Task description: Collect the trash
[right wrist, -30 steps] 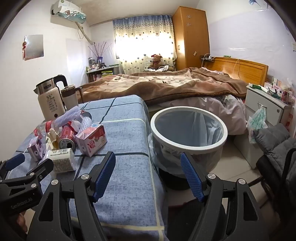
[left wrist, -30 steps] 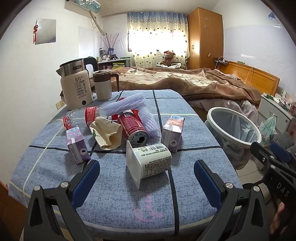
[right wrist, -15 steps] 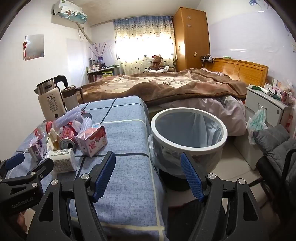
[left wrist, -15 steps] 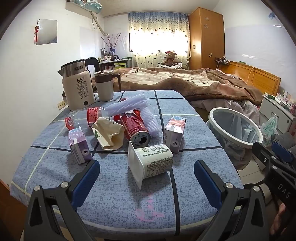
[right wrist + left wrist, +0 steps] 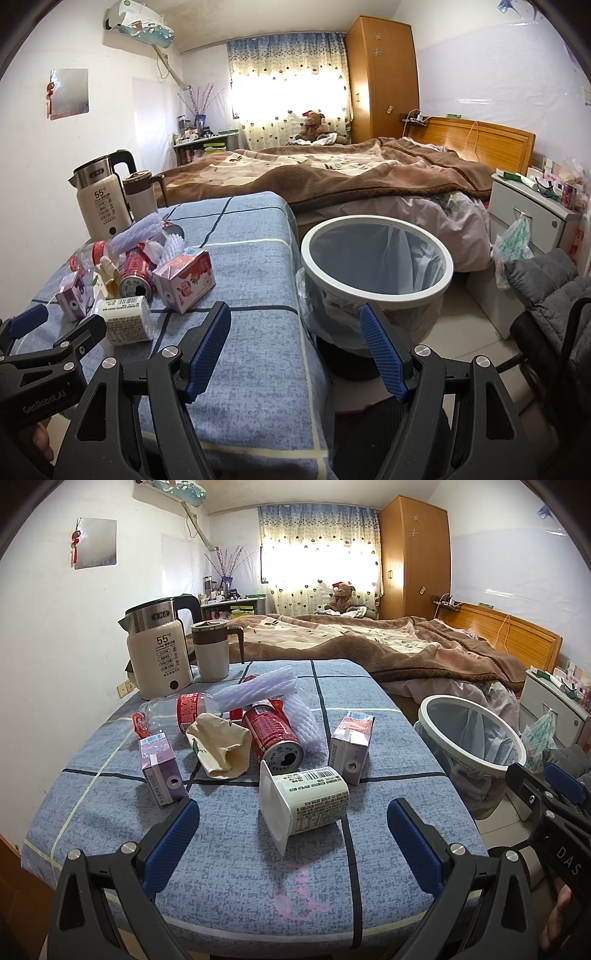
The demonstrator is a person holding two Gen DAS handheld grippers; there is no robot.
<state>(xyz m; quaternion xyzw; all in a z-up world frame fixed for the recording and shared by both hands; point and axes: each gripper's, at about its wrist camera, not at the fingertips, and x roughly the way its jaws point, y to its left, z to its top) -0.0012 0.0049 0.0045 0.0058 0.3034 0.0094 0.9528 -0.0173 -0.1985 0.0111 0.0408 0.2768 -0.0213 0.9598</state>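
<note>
Both tongs gape wide, empty: left tongs (image 5: 291,823) have crept closer over the tablecloth (image 5: 236,871) toward the tipped yogurt cup (image 5: 304,805), my likely first grab; right tongs (image 5: 295,347) wait beside the bin (image 5: 376,258).

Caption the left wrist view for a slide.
Open left gripper faces tipped yogurt cup among trash on blue table; bin at right.

The clear bottle (image 5: 173,712) lies partly hidden behind the crumpled paper cup (image 5: 221,747); its label is unreadable
</note>
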